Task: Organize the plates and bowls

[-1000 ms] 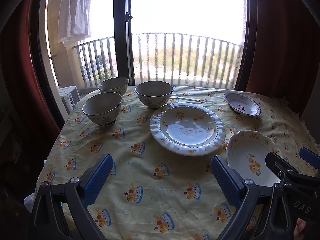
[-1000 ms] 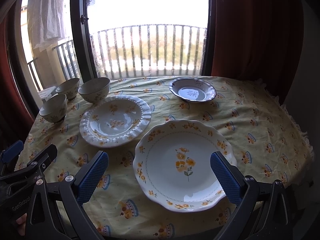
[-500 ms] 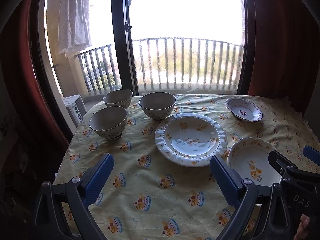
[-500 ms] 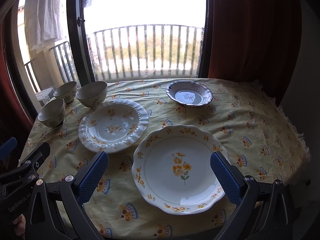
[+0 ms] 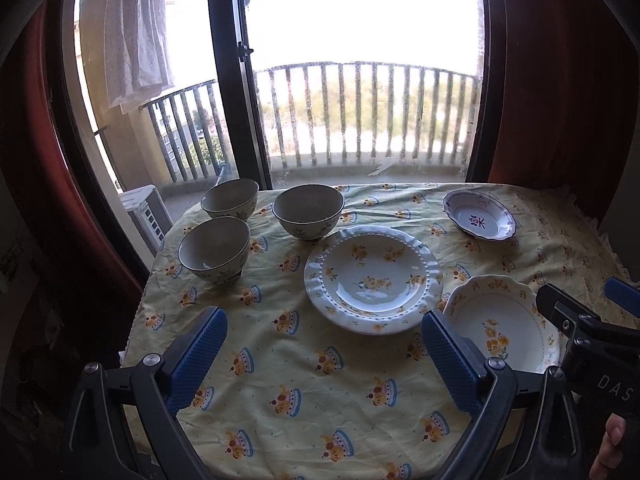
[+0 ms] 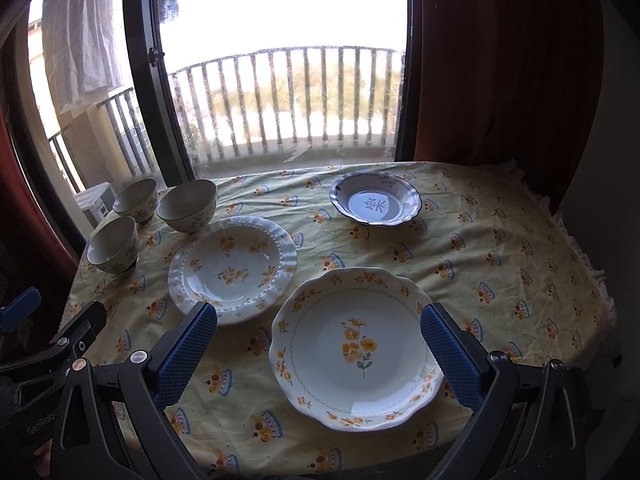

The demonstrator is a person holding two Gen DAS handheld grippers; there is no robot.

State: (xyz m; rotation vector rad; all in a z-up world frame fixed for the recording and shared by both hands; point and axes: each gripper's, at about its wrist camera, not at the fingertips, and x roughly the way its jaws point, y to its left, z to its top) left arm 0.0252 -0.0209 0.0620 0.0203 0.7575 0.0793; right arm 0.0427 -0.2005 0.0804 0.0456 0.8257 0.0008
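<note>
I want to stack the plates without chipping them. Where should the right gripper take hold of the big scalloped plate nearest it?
Probably the near rim of the scalloped plate, approached low from the near table edge. It lies flat on the tablecloth, so only its upturned wavy rim offers a pinch. The right gripper is open and already faces it.

1. Three bowls (image 5: 218, 249) (image 5: 229, 199) (image 5: 308, 216) cluster at the far-left corner of my table (image 6: 500, 264).
2. Beaded-rim plate (image 6: 233, 264) sits mid-table, just before them.
3. Scalloped plate (image 6: 356, 350) lies by the near edge, to its right.
4. Small dish (image 6: 375, 205) sits toward the far edge, well apart.
</note>
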